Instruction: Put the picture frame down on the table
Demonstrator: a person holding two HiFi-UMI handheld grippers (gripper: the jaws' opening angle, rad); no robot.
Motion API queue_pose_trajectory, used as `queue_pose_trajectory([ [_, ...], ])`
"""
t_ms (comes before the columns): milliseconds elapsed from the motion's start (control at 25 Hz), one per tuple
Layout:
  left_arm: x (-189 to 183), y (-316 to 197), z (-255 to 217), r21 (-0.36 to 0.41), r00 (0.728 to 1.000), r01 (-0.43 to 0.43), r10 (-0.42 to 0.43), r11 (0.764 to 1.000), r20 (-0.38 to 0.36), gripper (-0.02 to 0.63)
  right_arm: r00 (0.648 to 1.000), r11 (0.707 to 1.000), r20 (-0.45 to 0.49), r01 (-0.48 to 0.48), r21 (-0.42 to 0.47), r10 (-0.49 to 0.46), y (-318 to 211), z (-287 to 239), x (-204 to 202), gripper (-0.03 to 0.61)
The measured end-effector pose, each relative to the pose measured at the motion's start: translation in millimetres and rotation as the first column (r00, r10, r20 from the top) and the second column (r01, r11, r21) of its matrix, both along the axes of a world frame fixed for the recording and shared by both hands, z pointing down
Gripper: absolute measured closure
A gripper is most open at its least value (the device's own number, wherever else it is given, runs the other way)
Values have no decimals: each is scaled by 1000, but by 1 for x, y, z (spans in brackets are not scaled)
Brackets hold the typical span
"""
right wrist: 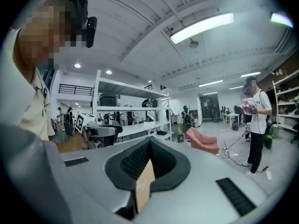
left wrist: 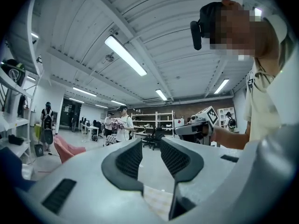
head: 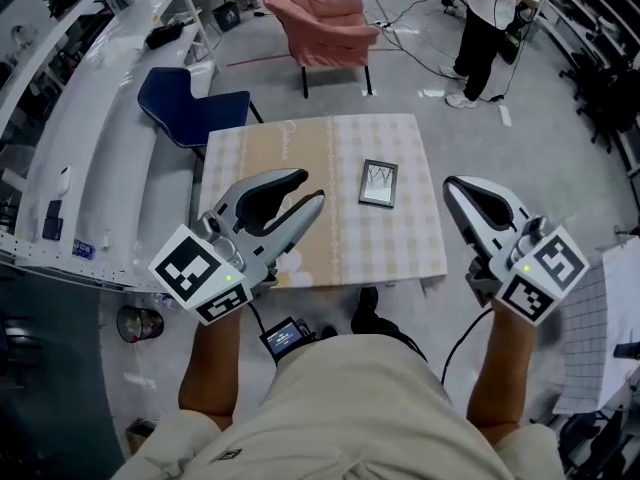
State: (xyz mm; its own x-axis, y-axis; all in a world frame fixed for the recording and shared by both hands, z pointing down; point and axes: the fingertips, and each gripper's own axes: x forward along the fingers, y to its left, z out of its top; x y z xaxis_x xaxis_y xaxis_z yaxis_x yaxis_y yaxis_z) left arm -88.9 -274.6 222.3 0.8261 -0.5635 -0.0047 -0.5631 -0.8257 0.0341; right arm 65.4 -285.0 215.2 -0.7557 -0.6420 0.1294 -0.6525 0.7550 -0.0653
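Note:
The picture frame (head: 378, 183), dark-rimmed with a pale picture, lies flat on the checked tablecloth of the small table (head: 290, 148), right of its middle. Neither gripper touches it. My left gripper (head: 312, 186) hangs above the table's near left part, to the frame's left, and its jaws stand apart with nothing between them (left wrist: 150, 143). My right gripper (head: 450, 183) is held off the table's right edge, to the right of the frame. Its jaws are shut and hold nothing (right wrist: 149, 141). In each gripper view the other gripper shows across the room, level with it.
A pink armchair (head: 320, 23) stands beyond the table and a blue chair (head: 185, 98) at its far left corner. A long white bench (head: 90, 148) runs along the left. A person (head: 485, 28) stands at the back right among floor cables.

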Motion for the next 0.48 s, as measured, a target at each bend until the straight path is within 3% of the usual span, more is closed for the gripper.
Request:
queue_pose_trajectory([
  [480,-10,38,-2,1,1000,1,-1,1000,-29,486,999,999,0,-50,11,50,38,-7,13,577],
])
